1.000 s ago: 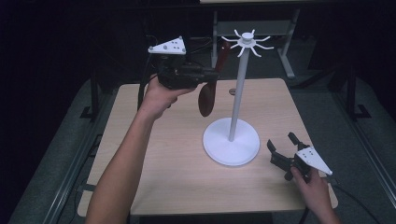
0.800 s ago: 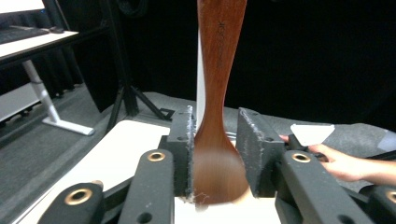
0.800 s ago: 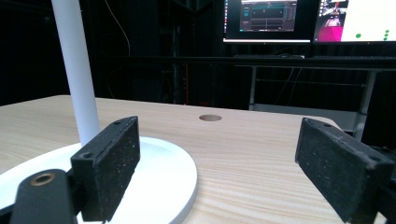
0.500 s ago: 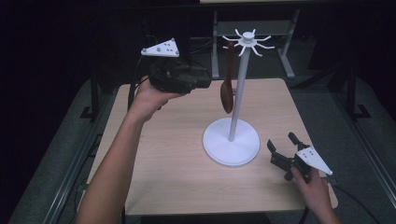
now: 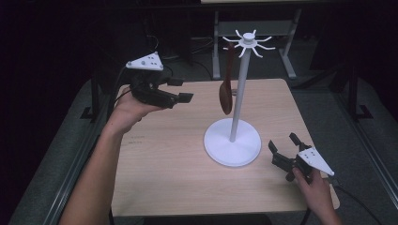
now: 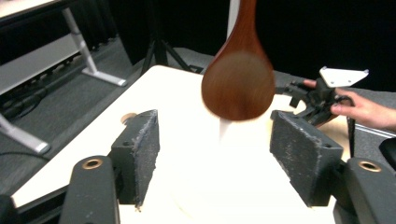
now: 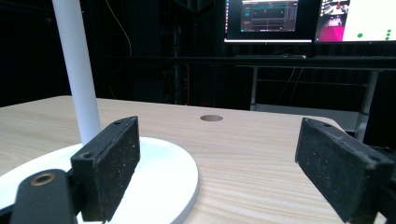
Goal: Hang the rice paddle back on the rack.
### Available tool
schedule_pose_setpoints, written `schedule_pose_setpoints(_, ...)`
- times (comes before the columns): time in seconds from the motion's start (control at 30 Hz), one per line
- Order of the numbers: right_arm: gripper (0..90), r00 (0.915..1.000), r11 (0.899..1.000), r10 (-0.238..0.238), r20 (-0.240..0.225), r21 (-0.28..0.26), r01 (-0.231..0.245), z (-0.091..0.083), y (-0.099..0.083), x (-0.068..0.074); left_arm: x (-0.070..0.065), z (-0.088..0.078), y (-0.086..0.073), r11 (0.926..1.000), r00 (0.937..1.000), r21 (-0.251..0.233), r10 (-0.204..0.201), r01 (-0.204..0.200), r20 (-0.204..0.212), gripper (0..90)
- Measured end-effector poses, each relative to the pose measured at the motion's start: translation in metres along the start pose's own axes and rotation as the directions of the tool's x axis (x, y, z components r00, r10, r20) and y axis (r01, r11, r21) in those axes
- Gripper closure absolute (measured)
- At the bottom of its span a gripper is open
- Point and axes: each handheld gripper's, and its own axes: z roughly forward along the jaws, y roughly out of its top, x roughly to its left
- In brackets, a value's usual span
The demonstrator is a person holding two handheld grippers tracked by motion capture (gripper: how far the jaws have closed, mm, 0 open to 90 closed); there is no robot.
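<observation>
A white stand [image 5: 233,140] sits mid-table [image 5: 159,168], and a dark wooden spoon [image 5: 226,89] hangs bowl-down from a hook at its top, beside the pole. It looks stiff, light and smooth, best gripped across the narrow handle. Left gripper [image 5: 180,97], raised nearby, and right gripper [image 5: 283,149], low by the base, are both wide apart and empty

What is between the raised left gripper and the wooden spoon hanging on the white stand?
Nothing. In the high view, only open air above bare table separates the left gripper from the spoon, which hangs on the stand.
</observation>
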Motion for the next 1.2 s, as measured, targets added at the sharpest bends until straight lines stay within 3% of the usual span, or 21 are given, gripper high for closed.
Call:
schedule_pose_setpoints(0.23, 13.5, 1.0, 1.0, -0.001, 0.001, 0.003, 0.001, 0.0, 0.0, 0.0, 0.005, -0.007, -0.026, 0.9982, 0.9986, 0.053, -0.023, 0.026, -0.047, 25.9)
schedule_pose_setpoints(0.6, 13.5, 1.0, 1.0, -0.002, 0.0, 0.002, 0.002, 0.0, 0.0, 0.0, 0.002, -0.011, -0.066, 0.9934, 0.9928, 0.095, -0.054, 0.065, -0.107, 20.6)
schedule_pose_setpoints(1.2, 13.5, 1.0, 1.0, -0.007, 0.003, 0.002, 0.007, 0.0, 0.0, 0.0, -0.006, -0.015, -0.145, 0.985, 0.9729, 0.102, -0.117, 0.139, -0.2, 19.7)
